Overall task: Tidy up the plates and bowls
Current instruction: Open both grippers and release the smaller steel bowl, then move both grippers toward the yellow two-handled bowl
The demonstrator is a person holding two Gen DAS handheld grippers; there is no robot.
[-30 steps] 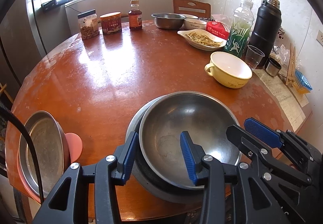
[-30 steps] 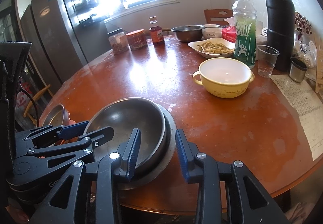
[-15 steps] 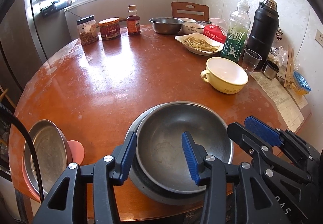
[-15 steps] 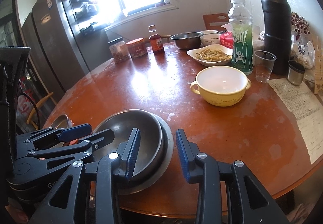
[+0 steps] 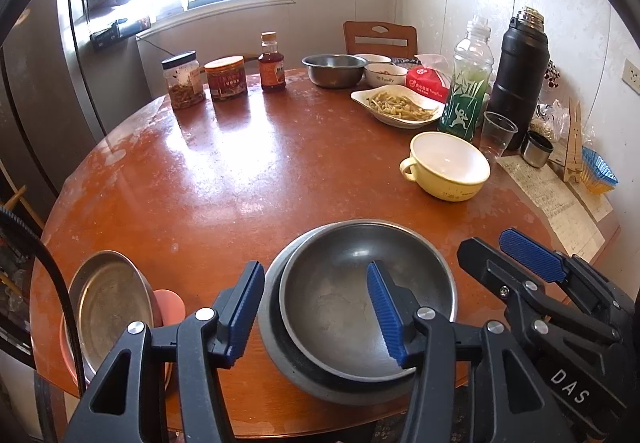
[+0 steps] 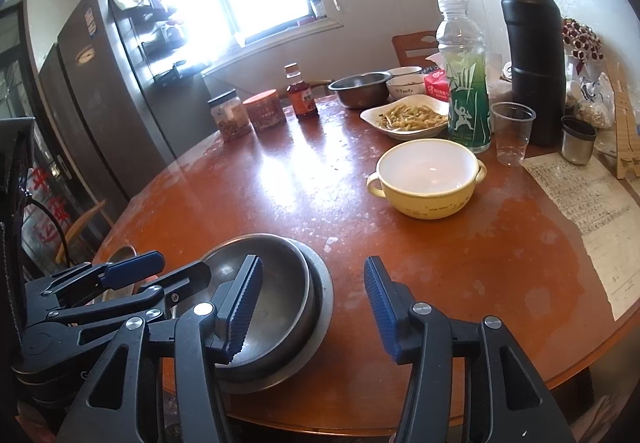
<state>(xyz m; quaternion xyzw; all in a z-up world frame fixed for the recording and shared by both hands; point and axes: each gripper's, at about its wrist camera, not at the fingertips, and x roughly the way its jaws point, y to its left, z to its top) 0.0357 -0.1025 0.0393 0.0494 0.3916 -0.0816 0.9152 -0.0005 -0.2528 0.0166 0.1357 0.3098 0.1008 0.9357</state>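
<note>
A steel bowl point(image 5: 368, 299) sat nested in a wider steel plate point(image 5: 272, 307) at the near edge of the round counter point(image 5: 240, 171), at about six o'clock. The left tongs point(image 5: 316, 315) hung over it with the blue pads point(image 5: 386, 317) spread apart, pinching nothing. The right tongs point(image 6: 312, 307) hovered just beside, at the bowl's three o'clock, also spread and empty. At the bowl's nine o'clock, a second steel plate point(image 5: 108, 303) leaned tilted on something pink point(image 5: 170, 305) at the counter's rim. Toward two o'clock stood a yellow two-handled bowl point(image 6: 426, 179), empty and well apart from the stack. Beyond it, around one o'clock, were a dish of food point(image 6: 410, 117), a green bottle point(image 6: 466, 83), a clear cup point(image 6: 512, 133) and a black flask point(image 6: 534, 55).
</note>
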